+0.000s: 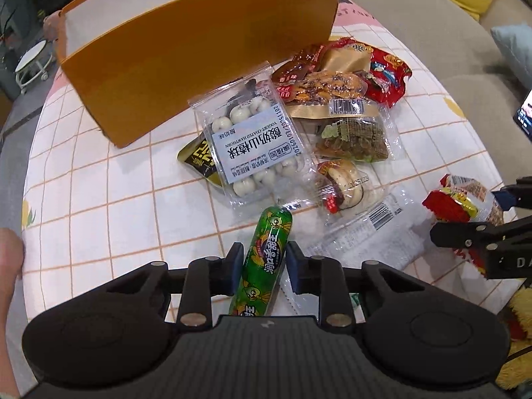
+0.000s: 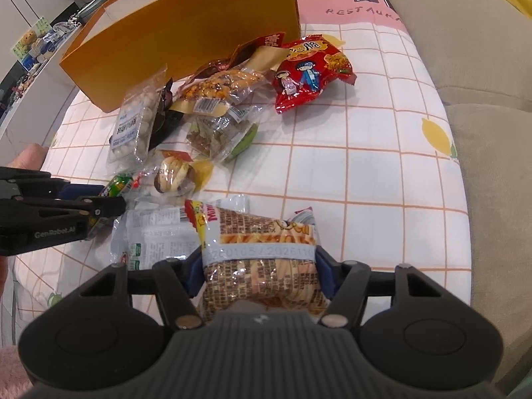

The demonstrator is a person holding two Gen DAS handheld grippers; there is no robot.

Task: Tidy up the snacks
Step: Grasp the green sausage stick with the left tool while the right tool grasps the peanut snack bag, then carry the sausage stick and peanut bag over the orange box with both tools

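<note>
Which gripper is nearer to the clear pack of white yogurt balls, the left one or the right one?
Left. The left gripper straddles the green sausage just below the yogurt ball pack. The right gripper, around a waffle snack bag, sits farther off beyond other packets.

Near end of the green sausage [image 1: 266, 259] drops out of sight behind my left claw's [image 1: 264, 259] body, so I can't see its full length. Lower part of the waffle-print packet [image 2: 262, 266] is hidden under my right claw [image 2: 259, 266] housing. Black packet [image 1: 199, 159] mostly buried under the yogurt hawthorn ball bag [image 1: 252, 146]; label unreadable. White wrapper [image 1: 365, 229] print too small to read. Orange box [image 1: 199, 60] top clipped by the frame edge, inside not visible. Screen [image 1: 525, 113] at far right cut off, content blurred
</note>
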